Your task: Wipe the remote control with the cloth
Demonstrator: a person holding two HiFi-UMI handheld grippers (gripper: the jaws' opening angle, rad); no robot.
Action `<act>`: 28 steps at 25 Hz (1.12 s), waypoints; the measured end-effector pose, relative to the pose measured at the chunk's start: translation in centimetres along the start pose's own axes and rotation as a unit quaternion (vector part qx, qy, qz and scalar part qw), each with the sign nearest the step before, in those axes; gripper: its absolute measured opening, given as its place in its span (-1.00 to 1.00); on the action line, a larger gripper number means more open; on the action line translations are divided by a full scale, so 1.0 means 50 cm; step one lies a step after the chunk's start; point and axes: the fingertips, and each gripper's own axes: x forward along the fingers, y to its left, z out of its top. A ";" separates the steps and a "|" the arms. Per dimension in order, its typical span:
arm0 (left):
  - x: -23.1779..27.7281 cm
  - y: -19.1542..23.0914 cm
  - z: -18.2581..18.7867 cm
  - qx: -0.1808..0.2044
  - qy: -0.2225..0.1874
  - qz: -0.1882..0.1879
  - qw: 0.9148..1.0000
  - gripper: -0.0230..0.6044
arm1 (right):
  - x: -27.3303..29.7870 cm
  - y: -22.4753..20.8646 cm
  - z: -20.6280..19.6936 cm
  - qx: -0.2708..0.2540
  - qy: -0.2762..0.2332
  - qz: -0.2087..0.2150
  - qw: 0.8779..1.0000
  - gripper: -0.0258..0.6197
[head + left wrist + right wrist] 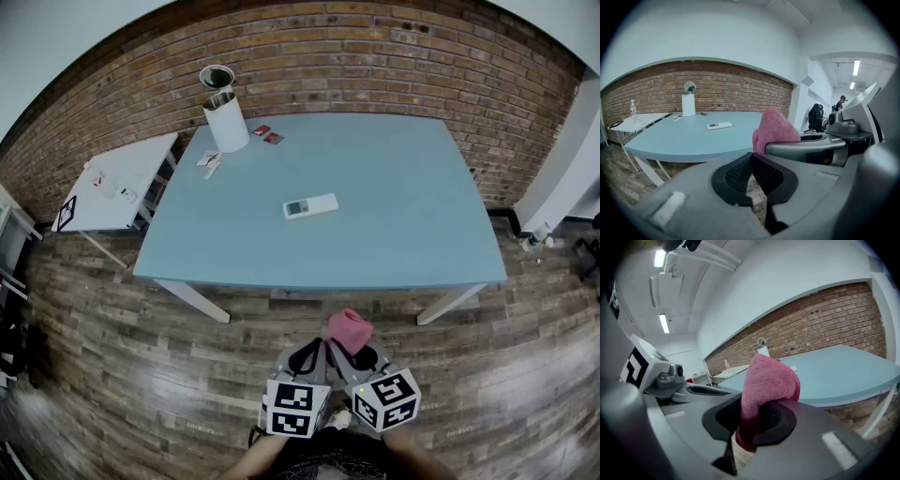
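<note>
Wiping has not started: the right claw (750,420) pinches the pink cloth (768,380), the left claw (751,171) is pressed together empty, both short of the desk (403,216), where the remote (310,206) lies near the middle, seemingly face up, so the cloth must next be carried forward onto it.

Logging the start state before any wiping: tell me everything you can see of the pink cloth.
The pink cloth looks like soft terry, bunched into a rounded lump. The right gripper has its jaws shut on its lower part, so the bulk sticks out beyond them. It hangs in the air above the wood floor, short of the blue table; nothing else visibly touches it.
</note>
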 end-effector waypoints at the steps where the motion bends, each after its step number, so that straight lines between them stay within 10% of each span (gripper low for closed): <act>1: -0.001 0.000 0.002 0.001 0.000 0.001 1.000 -0.94 | 0.001 -0.001 -0.001 -0.001 0.000 0.001 1.000 -0.72; 28: 0.229 0.181 0.107 0.014 0.017 -0.058 0.998 -0.94 | 0.235 -0.122 0.083 0.012 0.025 -0.041 0.999 -0.72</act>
